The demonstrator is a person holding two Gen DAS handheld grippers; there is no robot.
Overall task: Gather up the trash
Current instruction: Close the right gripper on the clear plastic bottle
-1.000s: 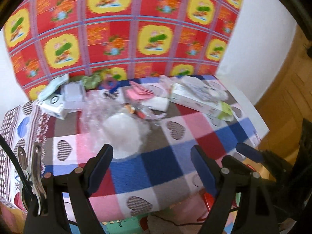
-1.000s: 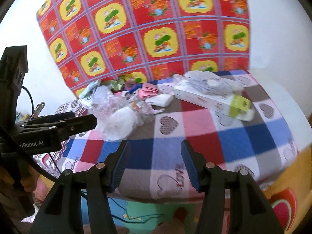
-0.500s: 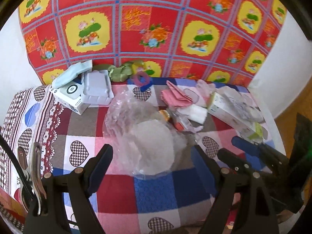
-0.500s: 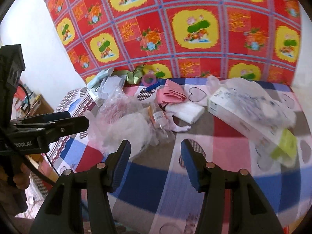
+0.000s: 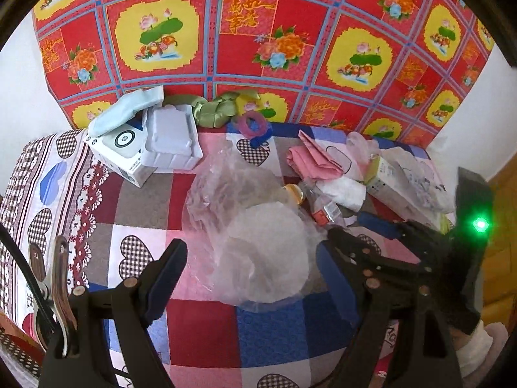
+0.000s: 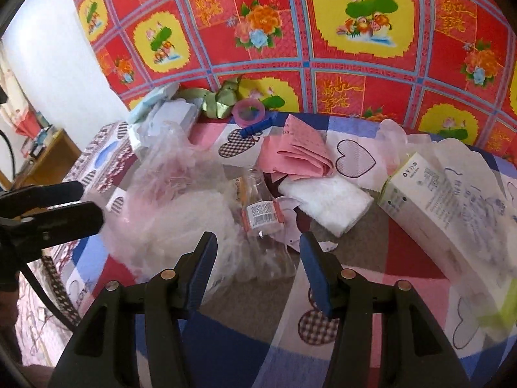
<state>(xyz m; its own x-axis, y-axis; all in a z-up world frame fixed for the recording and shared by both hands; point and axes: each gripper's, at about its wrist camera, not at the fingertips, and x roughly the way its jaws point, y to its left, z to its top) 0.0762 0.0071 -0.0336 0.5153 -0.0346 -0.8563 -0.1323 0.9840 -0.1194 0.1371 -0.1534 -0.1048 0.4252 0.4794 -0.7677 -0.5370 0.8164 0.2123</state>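
Both grippers have come in closer to the clutter on the table since a second ago, and the rubbish now fills much more of each view. The clear plastic bag (image 5: 255, 242), crumpled and cloudy, lies on the checked heart-print tablecloth (image 5: 200, 329) near the middle of the table. The left gripper (image 5: 252, 265) hangs over it with its fingers spread wide, one on each side of the bag, gripping nothing. Just to the bag's right lies a small clear plastic bottle (image 6: 263, 216) on its side, with a barcode label on a red band. The right gripper (image 6: 258, 258) is over this bottle, its blue-padded fingers (image 6: 202, 265) apart and empty; whether they touch the bottle cannot be told. Beyond the bottle lie a folded white tissue (image 6: 326, 202) and a crumpled pink paper (image 6: 297, 155), touching each other. To the right, a long white carton (image 6: 433, 213) lies partly under a thin printed plastic wrapper. At the far edge are a pink ring of tape (image 5: 253, 126), a green ribbon (image 5: 213, 110), and, at the far left, a white box (image 5: 122, 152) with a white moulded tray (image 5: 171, 139) resting against it. A red and yellow flowered cloth (image 5: 258, 38) hangs behind the table.
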